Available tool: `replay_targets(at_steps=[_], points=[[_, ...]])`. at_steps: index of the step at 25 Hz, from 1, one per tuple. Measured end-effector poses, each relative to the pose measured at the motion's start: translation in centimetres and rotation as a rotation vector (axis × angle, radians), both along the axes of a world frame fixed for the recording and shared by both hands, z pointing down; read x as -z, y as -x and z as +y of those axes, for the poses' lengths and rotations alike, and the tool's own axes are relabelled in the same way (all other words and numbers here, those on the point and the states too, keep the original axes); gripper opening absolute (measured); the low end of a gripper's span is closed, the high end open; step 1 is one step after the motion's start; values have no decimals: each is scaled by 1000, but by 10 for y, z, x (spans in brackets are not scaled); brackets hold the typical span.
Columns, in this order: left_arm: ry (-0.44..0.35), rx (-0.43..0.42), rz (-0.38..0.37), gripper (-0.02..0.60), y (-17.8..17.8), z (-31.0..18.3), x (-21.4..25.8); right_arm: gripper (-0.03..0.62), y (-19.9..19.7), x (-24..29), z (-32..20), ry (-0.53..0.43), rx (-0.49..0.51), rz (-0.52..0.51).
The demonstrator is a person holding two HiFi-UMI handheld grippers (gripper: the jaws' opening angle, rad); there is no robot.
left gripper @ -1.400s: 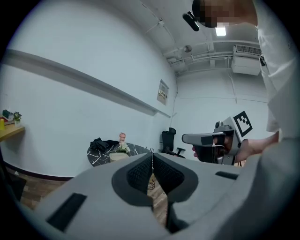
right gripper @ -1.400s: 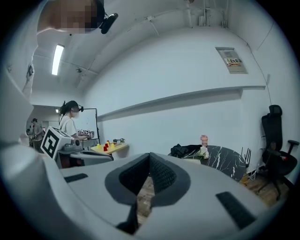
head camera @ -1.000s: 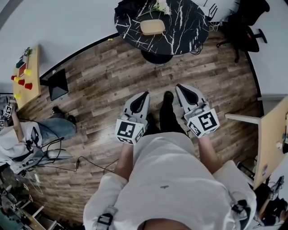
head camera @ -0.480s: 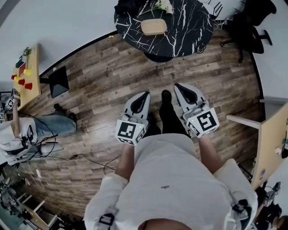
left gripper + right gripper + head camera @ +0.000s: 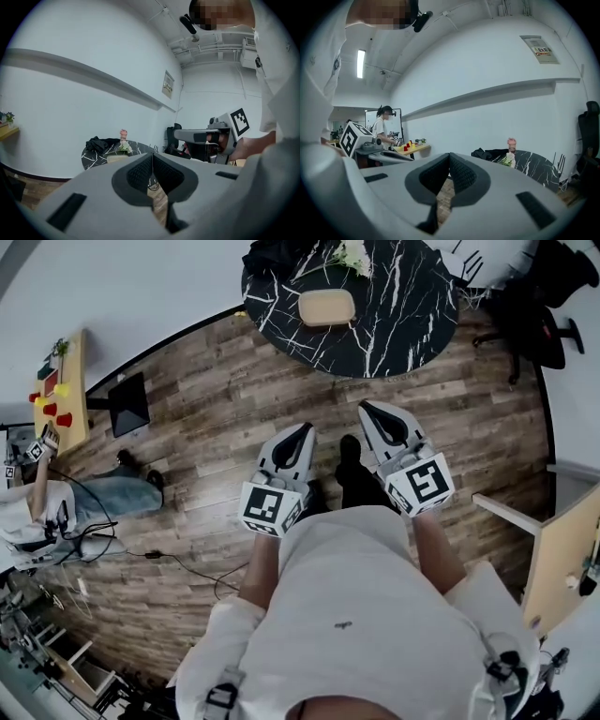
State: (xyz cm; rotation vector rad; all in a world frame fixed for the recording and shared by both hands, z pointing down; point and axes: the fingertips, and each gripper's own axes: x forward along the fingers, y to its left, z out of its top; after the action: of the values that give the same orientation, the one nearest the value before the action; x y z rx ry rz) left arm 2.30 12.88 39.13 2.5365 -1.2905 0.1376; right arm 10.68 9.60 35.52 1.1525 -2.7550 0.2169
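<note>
I hold both grippers out in front of my body above a wooden floor [image 5: 216, 427]. My left gripper [image 5: 302, 432] is shut, its dark pads pressed together with nothing between them [image 5: 152, 158]. My right gripper [image 5: 367, 409] is shut as well and holds nothing [image 5: 450, 159]. Each one shows in the other's view: the right gripper [image 5: 206, 138] and the left gripper [image 5: 370, 146]. Ahead stands a round black marble table [image 5: 412, 315] with a tan tray [image 5: 326, 306], white flowers [image 5: 352, 254], a black cloth [image 5: 277, 254] and a pink bottle [image 5: 512, 143].
A black office chair [image 5: 553, 296] stands right of the table. On the left, a wooden shelf [image 5: 52, 418] holds red and yellow cups, with a dark monitor [image 5: 127, 404] beside it. A person [image 5: 382, 124] stands by that shelf. A wooden desk [image 5: 562, 549] is at my right.
The marble table has come closer and looms larger in the head view. Both grippers have shifted slightly forward with me and stay shut.
</note>
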Motion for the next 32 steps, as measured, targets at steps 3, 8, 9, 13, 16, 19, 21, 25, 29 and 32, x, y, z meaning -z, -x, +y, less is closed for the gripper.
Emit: replay_targets(at_steps=[3,8,9,13,16,19,21,25,29,32], points=[[-10,28,-6,5,-6,-25,7,5,-1,6,-25,-5,33,-9],[-26,77,-8,5,-15,-59,21,5,3,14,-56,-11,118,-15],[-26,87,-9,6,-16,-64,22,5,3,14,-62,-9,133,-15],[-26,140,-16,5,-16,-81,23,5,4,11,-79,-1,192,-12],[-24,178,-9,5,-16,-90,20,5,6,4,-88,16,231,-9],[-20,203,-10,5,-14,-97,18,5,10,-3,-96,28,248,2],[-14,216,-9,6,-12,-99,17,5,12,-5,-98,37,254,7],[-5,234,-6,5,-6,-105,14,5,15,-11,-106,50,261,28],[7,197,-11,5,-2,-113,7,5,18,-19,-115,65,238,41],[9,189,3,5,7,-124,4,5,23,-24,-123,67,212,51]])
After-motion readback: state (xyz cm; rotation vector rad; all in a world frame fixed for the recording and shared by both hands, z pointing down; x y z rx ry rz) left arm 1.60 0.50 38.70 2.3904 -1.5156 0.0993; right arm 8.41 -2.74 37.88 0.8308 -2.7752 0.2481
